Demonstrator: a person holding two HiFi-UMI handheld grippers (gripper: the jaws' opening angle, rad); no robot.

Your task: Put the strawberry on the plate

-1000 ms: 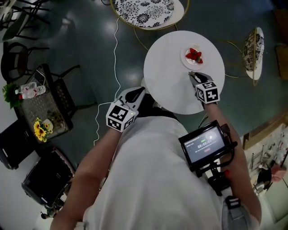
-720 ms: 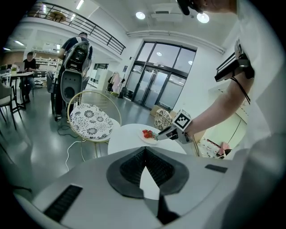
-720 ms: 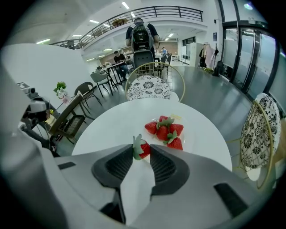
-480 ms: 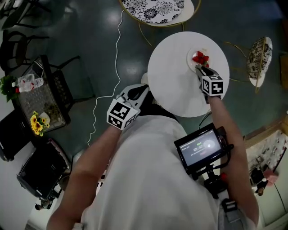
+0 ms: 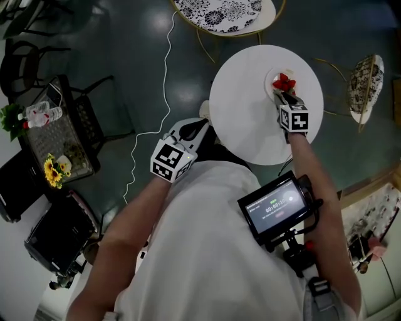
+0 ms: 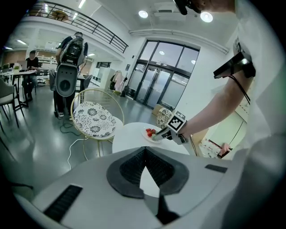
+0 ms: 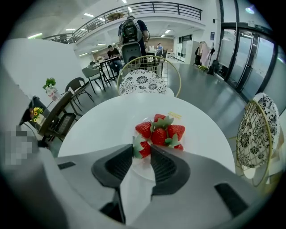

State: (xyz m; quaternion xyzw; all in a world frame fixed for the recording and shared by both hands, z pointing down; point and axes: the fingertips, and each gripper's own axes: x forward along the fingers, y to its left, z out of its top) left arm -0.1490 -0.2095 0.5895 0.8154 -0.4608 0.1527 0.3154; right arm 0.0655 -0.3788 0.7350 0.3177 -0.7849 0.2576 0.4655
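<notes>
A small plate [image 5: 273,80] holding a pile of red strawberries [image 5: 285,83] sits at the far side of the round white table [image 5: 244,113]. My right gripper [image 5: 283,95] reaches over the plate's near rim. In the right gripper view its jaws [image 7: 141,146] are shut on one strawberry [image 7: 144,150], leaves to the left, just above the plate [image 7: 142,167] and in front of the pile [image 7: 163,132]. My left gripper [image 5: 188,131] hangs off the table's near left edge, shut, with nothing in it [image 6: 144,151].
A patterned-seat wire chair [image 5: 219,12] stands beyond the table and another [image 5: 363,81] to its right. A white cable [image 5: 164,75] runs along the dark floor. A black rack with flowers and a bottle [image 5: 56,144] is at left. A monitor [image 5: 276,207] hangs at my chest.
My right gripper has moved forward from the table's middle to the plate's near rim, beside the strawberry pile. The left gripper has stayed where it was.
</notes>
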